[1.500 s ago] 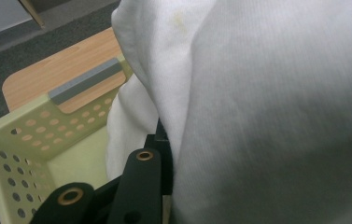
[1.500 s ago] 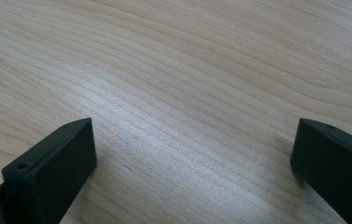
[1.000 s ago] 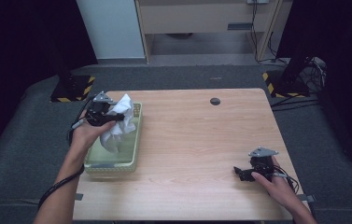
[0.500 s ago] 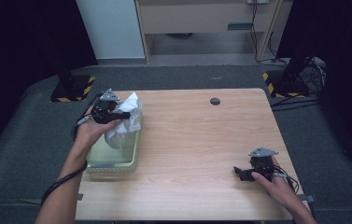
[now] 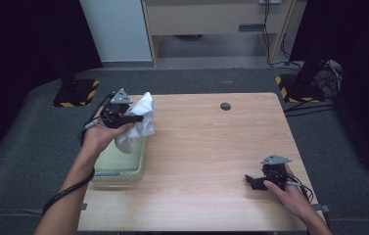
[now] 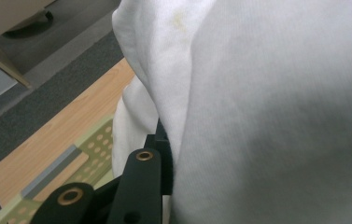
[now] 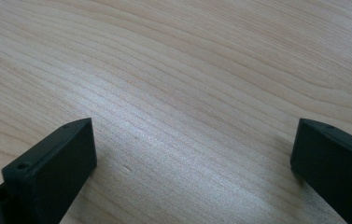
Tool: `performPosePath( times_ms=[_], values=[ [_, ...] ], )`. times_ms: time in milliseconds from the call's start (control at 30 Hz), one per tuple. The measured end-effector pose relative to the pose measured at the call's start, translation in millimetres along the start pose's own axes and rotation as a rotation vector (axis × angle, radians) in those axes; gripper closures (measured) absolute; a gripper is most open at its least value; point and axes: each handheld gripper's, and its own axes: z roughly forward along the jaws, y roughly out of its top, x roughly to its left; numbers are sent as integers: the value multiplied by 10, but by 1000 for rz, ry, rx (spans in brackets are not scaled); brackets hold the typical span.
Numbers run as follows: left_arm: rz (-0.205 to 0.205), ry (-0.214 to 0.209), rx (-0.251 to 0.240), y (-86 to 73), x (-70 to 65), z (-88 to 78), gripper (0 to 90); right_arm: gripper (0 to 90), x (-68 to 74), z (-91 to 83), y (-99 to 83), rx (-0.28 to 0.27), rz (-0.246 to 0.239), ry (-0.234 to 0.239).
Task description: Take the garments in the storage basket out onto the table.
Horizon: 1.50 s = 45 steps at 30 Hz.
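A crumpled white cloth (image 5: 138, 122) hangs from my left gripper (image 5: 134, 118), lifted above the far end of a pale green perforated basket (image 5: 118, 169) at the table's left side. In the left gripper view the cloth (image 6: 267, 107) bulges over the jaws, and one black jaw presses into its folds, so the gripper is shut on it. My right gripper (image 5: 251, 180) rests low at the table's front right, and its two black jaws stand wide apart over bare wood (image 7: 187, 93) with nothing between them.
The wooden table (image 5: 211, 147) has a small round cable hole (image 5: 225, 106) near its far edge. Grey carpet surrounds the table, with a wooden cabinet and a pale panel beyond. Black stands with yellow-striped bases stand at both far corners.
My left hand has risen and shifted right and away, lifting the white cloth up out of the basket. The right hand has stayed still.
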Motion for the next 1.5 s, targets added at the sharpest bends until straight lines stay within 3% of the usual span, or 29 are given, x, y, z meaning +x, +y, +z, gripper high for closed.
performPosePath(
  times_ms=[200,567,667,1067,1333,1500],
  values=[
    [28,-19,-10,148,-131,60,722,4,1,0,0,0,0,0],
    [138,-62,-3,489,-502,240,722,4,1,0,0,0,0,1],
    [141,-77,-19,541,-607,295,722,4,2,0,0,0,-1,2],
    [134,-192,-46,552,-1074,680,722,4,2,0,0,-1,-3,4],
    [140,-263,-23,523,-1496,1097,721,4,4,1,1,0,-2,6],
    [155,-302,3,418,-1768,1345,719,4,3,2,1,0,-3,6]
  ],
)
